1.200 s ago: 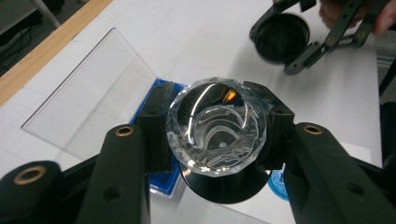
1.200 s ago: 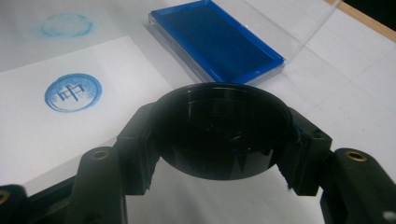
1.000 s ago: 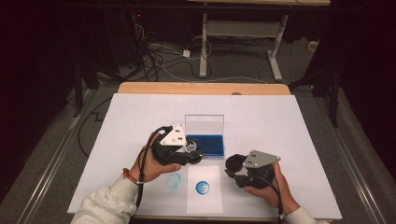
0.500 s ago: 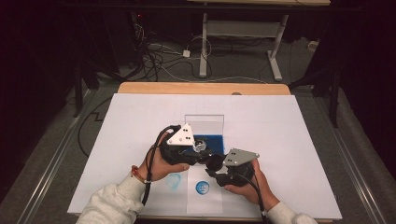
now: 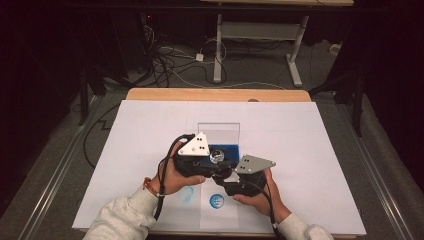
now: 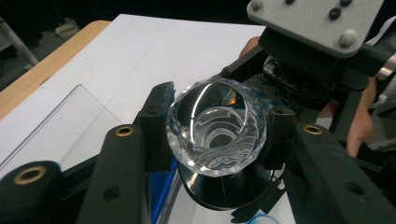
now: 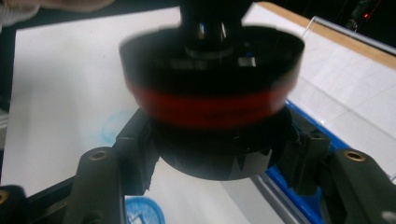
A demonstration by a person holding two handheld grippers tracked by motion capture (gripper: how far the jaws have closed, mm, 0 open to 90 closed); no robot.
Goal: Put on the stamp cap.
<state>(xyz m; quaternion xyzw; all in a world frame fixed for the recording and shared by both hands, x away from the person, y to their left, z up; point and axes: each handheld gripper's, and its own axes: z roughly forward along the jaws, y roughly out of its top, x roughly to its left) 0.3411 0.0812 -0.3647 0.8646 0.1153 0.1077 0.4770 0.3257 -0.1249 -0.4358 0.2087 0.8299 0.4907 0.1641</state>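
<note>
High view: left gripper and right gripper meet over the white table.
Left gripper view: jaws clamp a clear faceted glass piece.
Right gripper view: jaws clamp a black red-banded round cap.

- A wooden table stands in a dim room, its top mostly covered by a large white sheet
- Beyond its far edge the grey floor carries a tangle of dark cables and a small white plug block
- A white-framed desk stands at the back, its legs ending in long feet
- Black stands rise at both sides of the table
- Pale metal rails run along the floor left and right
- The surroundings fall into darkness; light falls mainly on the sheet
</note>
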